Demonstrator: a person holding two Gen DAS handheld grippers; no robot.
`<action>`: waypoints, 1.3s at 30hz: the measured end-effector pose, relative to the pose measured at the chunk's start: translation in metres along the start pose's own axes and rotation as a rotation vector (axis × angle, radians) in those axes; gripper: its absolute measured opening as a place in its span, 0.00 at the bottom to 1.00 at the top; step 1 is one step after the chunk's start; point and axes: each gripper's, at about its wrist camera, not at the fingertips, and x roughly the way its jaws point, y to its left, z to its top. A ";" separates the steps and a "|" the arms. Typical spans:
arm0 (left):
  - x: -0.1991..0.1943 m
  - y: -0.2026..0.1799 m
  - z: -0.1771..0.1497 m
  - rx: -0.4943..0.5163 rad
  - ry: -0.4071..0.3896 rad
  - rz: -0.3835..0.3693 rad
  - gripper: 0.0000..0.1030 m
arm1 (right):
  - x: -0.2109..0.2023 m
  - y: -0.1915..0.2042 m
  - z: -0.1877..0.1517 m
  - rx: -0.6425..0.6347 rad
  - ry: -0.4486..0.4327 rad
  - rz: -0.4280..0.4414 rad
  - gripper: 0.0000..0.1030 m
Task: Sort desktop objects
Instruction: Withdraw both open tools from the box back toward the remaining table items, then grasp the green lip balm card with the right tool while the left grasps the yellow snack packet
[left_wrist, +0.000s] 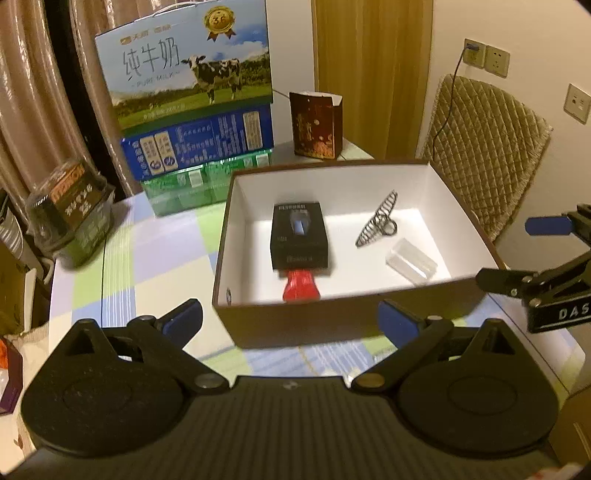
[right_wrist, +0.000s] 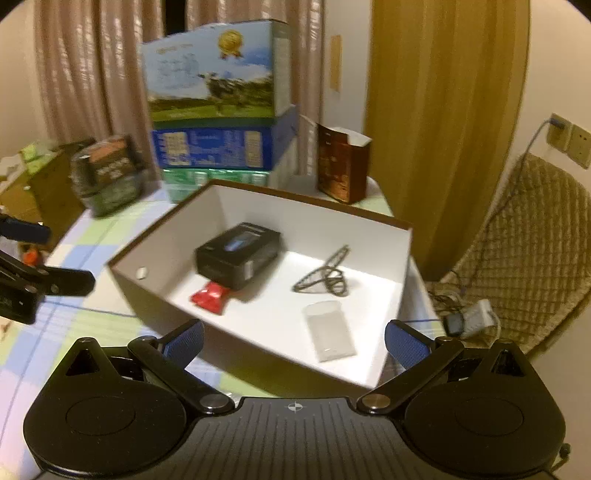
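Black box (left_wrist: 299, 236) lies in the white tray (left_wrist: 436, 184) — ahead of both claws, spread apart, empty.

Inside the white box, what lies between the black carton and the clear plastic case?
In the right wrist view, the metal hair clip lies between the black carton and the clear plastic case, toward the back; otherwise bare white box floor.

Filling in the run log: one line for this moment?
left gripper: open, empty | right gripper: open, empty | box: black case on red packet, hair clip, clear case
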 end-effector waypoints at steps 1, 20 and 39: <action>-0.003 0.000 -0.005 -0.001 0.004 0.000 0.97 | -0.004 0.002 -0.003 -0.005 -0.004 0.010 0.98; -0.024 0.016 -0.097 -0.058 0.132 -0.006 0.97 | -0.031 0.020 -0.068 0.066 0.102 0.080 0.98; -0.022 0.012 -0.145 -0.060 0.229 -0.010 0.97 | -0.015 0.043 -0.114 0.080 0.262 0.151 0.98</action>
